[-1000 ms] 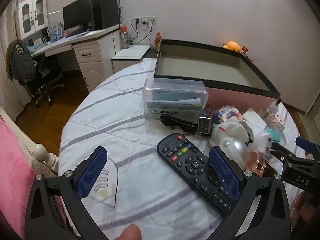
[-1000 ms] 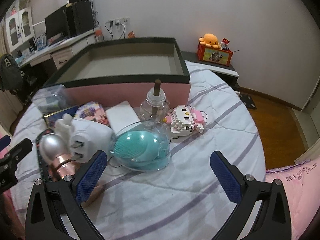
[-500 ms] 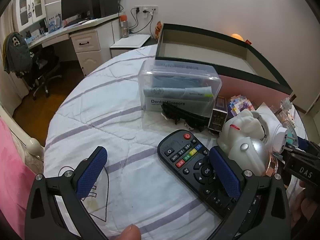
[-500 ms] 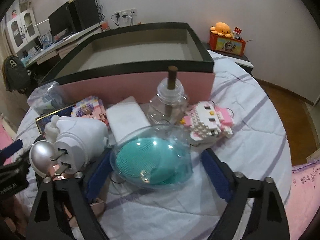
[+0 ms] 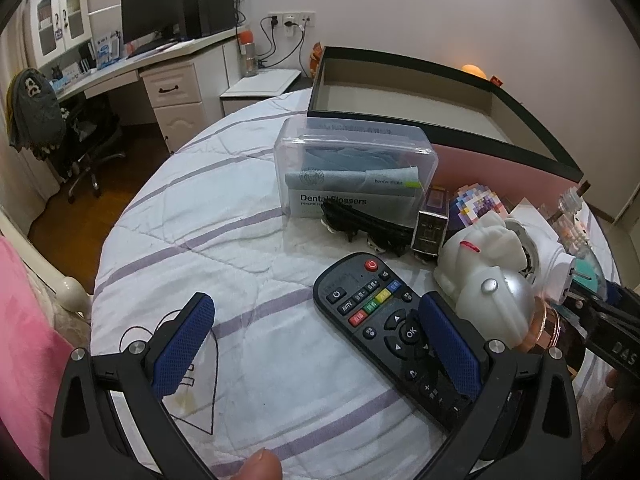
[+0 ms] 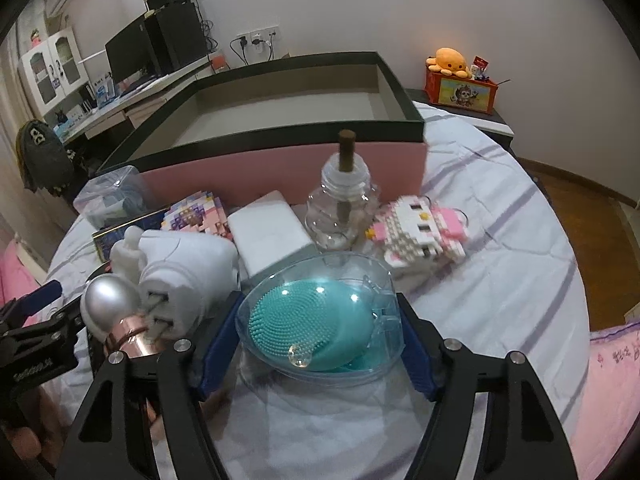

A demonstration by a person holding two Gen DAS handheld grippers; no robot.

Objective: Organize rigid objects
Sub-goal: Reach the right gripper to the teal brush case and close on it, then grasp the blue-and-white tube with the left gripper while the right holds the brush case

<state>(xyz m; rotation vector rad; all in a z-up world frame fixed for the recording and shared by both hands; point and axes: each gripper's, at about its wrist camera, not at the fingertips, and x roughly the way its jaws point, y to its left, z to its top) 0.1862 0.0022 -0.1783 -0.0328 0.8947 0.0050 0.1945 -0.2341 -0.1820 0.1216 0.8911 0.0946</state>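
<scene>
My right gripper (image 6: pixel 316 344) has its blue pads on both sides of a clear egg-shaped case with a teal brush (image 6: pixel 316 332) on the round table. My left gripper (image 5: pixel 316 348) is open above a black remote (image 5: pixel 384 328), right pad over its buttons. A large pink box with a black rim (image 6: pixel 280 160) stands open behind the clutter; it also shows in the left wrist view (image 5: pixel 480 148).
Near the case: a white plug adapter (image 6: pixel 184 264), a silver-and-copper device (image 6: pixel 116 312), a white block (image 6: pixel 272 236), a glass bottle (image 6: pixel 340 208), a pink brick toy (image 6: pixel 424 232). A clear Dental Flossers box (image 5: pixel 352 176) and black glasses (image 5: pixel 360 224) lie by the remote.
My right gripper moved forward and closed its pads around the teal brush case. My left gripper moved forward over the remote and stayed open.
</scene>
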